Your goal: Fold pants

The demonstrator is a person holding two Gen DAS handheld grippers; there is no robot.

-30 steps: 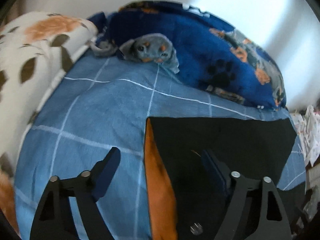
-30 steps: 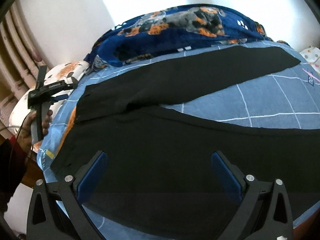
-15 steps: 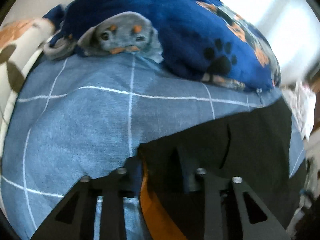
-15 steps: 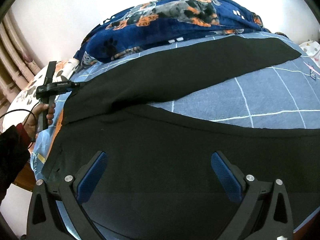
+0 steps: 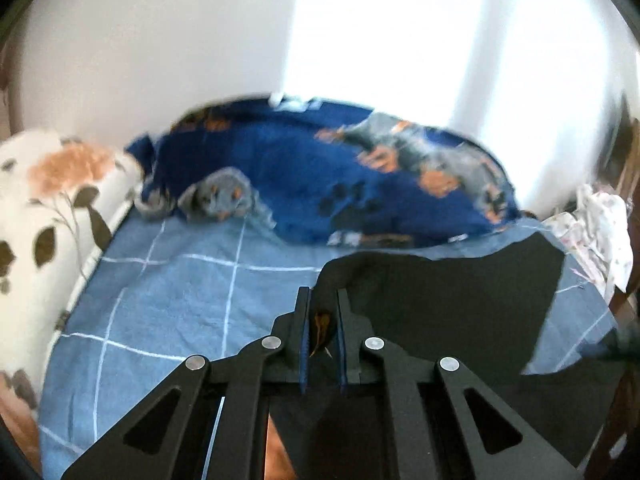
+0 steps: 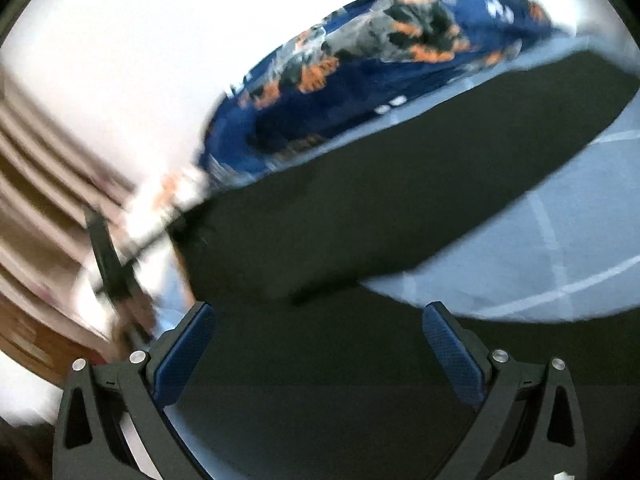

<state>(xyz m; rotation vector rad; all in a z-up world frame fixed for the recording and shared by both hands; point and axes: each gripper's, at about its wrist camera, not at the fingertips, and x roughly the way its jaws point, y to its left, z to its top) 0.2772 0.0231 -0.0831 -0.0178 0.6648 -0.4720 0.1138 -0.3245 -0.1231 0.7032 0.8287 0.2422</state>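
Note:
Black pants (image 5: 448, 304) with an orange inner lining lie on a blue checked bed sheet (image 5: 168, 296). My left gripper (image 5: 323, 300) is shut on the waist corner of the pants and holds it raised off the sheet. In the right wrist view the pants (image 6: 380, 216) show as one lifted leg above and a flat leg below. My right gripper (image 6: 316, 340) is open, its blue pads (image 6: 184, 352) spread just above the lower black leg. The view is blurred. The left gripper (image 6: 108, 256) shows at the left, holding the raised corner.
A dark blue dog-print blanket (image 5: 360, 184) is heaped along the wall at the back of the bed. A white floral pillow (image 5: 48, 216) lies at the left. Pale crumpled cloth (image 5: 596, 232) sits at the right edge. A wooden bed frame (image 6: 32, 320) shows at the left.
My left gripper closed on the waist corner and lifted it off the sheet. My right gripper stayed open and swung, tilting its view; the upper leg now hangs raised.

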